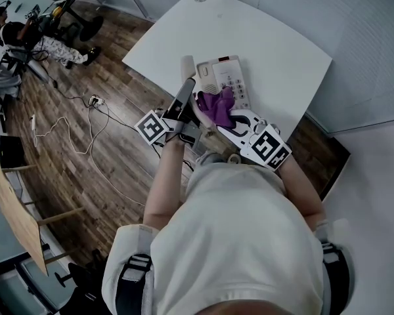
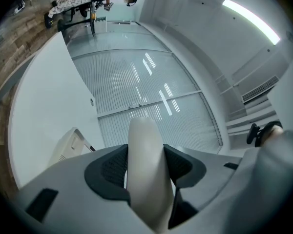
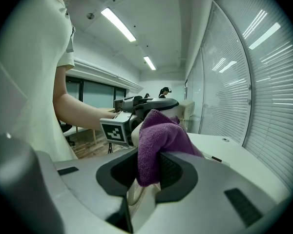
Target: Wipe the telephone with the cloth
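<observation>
My left gripper (image 1: 188, 89) is shut on the cream telephone handset (image 1: 187, 66) and holds it lifted above the table. In the left gripper view the handset (image 2: 145, 165) stands between the dark pads of the left gripper (image 2: 145, 172). The cream telephone base (image 1: 227, 81) with its keypad rests on the white table (image 1: 276, 51). My right gripper (image 1: 224, 120) is shut on a purple cloth (image 1: 216, 106), which lies against the handset's near end. In the right gripper view the cloth (image 3: 161, 138) bulges out of the right gripper (image 3: 149, 172), with a cream part of the handset (image 3: 136, 195) under it.
Wood floor (image 1: 65, 149) with cables and a power strip (image 1: 95, 100) lies left of the table. A person (image 1: 26, 35) sits far off at the upper left. A wooden desk edge (image 1: 16, 215) is at the left. Window blinds (image 2: 136, 91) run beyond the table.
</observation>
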### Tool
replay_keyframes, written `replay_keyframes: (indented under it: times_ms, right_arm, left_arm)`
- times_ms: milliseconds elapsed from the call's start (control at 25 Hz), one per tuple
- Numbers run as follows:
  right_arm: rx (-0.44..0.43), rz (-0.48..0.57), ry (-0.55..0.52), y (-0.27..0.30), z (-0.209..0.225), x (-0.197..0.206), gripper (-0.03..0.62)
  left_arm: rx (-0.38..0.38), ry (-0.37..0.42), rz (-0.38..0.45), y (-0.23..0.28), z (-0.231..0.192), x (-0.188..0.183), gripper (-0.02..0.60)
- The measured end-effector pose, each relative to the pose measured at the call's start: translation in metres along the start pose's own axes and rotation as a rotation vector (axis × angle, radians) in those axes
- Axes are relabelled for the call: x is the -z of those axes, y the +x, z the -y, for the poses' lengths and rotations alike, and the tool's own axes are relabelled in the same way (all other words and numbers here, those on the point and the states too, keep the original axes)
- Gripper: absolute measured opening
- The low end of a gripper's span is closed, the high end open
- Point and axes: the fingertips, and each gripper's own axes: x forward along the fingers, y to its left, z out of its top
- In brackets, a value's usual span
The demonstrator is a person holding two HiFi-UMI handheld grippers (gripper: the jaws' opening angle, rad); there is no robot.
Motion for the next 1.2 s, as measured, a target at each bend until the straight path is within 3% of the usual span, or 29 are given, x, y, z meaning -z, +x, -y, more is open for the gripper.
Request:
replay_keyframes:
  times_ms: [320, 640, 840, 1200]
  right_arm:
    - [0.007, -0.022, 0.056, -0.007, -0.001, 0.016, 0.095]
    - [0.114, -0.015, 0.129, -0.025, 0.027, 0.027, 0.095]
    - [0.220, -0.014, 0.167, -0.035, 0.051, 0.039, 0.095]
    - [0.313, 0.008, 0.211, -0.040, 0.073, 0.044, 0.096]
  left_arm:
    - [-0.067, 0.038, -0.015, 0.009, -0.013, -0.001, 0.230]
    - [-0.155, 0.077, -0.042, 0.019, -0.034, 0.009, 0.230]
    - [-0.357, 0.232, -0.122, 0.011, -0.069, 0.015, 0.230]
    - [-0.557, 0.360, -0.243, 0.010, -0.110, 0.035, 0.230]
